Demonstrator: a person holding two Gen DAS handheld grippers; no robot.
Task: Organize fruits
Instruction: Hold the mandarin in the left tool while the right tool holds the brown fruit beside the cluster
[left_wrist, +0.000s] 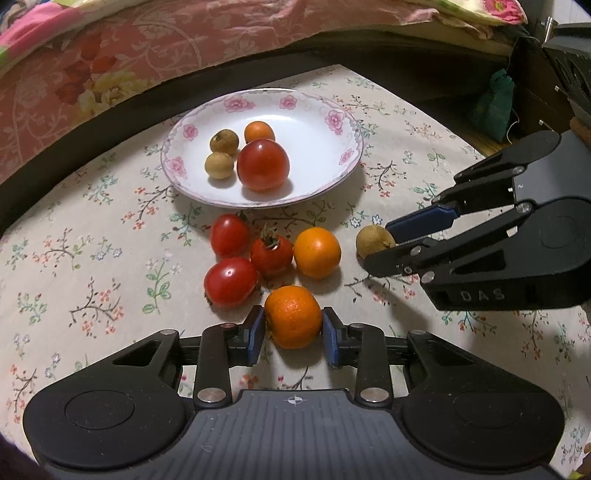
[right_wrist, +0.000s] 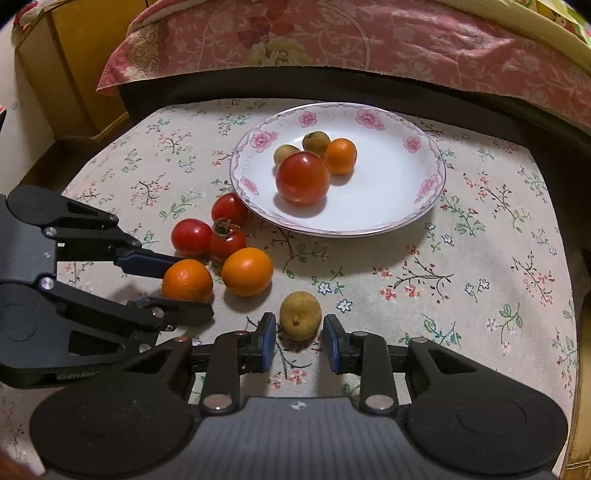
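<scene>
Your table (left_wrist: 92, 258) wore a floral cloth. A flower-rimmed plate (left_wrist: 317, 122) sat on it toward the far edge. Just nearer than the plate, three tomatoes (left_wrist: 229, 235) and two oranges (left_wrist: 317, 252) clustered together, touching or nearly so. A brownish fruit (right_wrist: 300, 314) lay alone to their right, apart from the cluster.
</scene>
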